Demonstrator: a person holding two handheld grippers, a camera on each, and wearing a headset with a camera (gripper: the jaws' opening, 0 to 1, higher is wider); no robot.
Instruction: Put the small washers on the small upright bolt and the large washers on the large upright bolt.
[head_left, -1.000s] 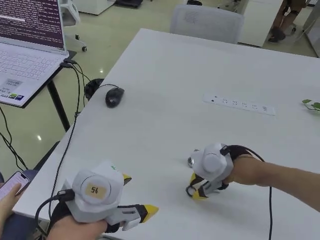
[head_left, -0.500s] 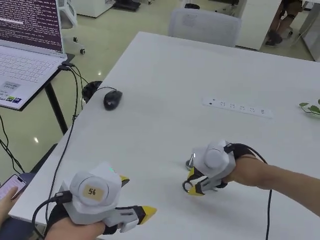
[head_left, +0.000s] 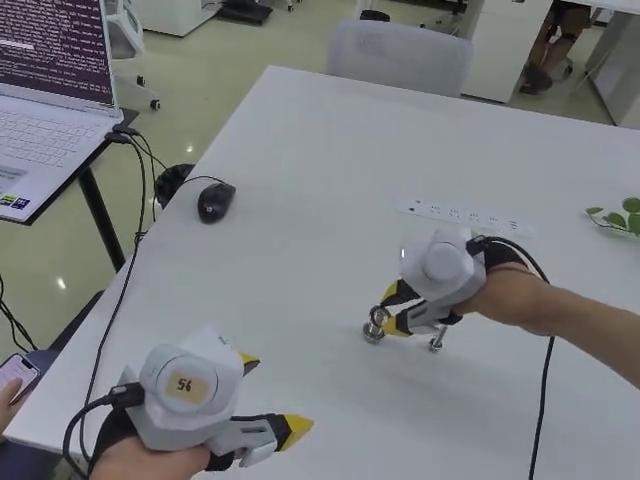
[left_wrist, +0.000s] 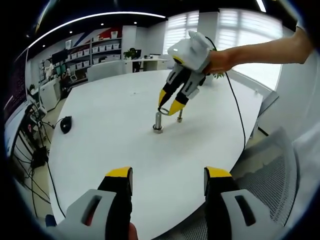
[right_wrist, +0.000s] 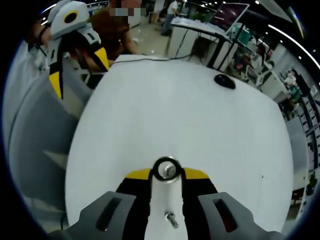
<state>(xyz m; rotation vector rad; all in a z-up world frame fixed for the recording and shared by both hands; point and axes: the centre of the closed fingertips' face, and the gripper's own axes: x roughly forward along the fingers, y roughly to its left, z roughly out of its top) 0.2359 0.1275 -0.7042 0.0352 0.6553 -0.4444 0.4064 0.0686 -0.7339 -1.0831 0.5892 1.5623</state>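
Observation:
The large upright bolt (head_left: 374, 331) stands on the white table (head_left: 300, 140), with the small upright bolt (head_left: 437, 344) just to its right. My right gripper (head_left: 393, 311) is shut on a large washer (right_wrist: 166, 159), holding it level right over the large bolt's top, which shows through the ring. In the left gripper view the washer (left_wrist: 163, 106) hangs just above the large bolt (left_wrist: 158, 123), beside the small bolt (left_wrist: 179, 118). My left gripper (head_left: 272, 432) rests open at the table's near left corner, nothing between its jaws.
A black mouse (head_left: 213, 201) lies at the left edge with its cable running off the table. A white power strip (head_left: 460, 213) sits beyond the bolts. An open laptop (head_left: 40, 90) stands on a side stand to the left, and a grey chair (head_left: 400, 55) at the far side.
My right gripper has lifted the washer from the table's near part and carried it away from me to just over the large bolt. The left gripper has stayed put.

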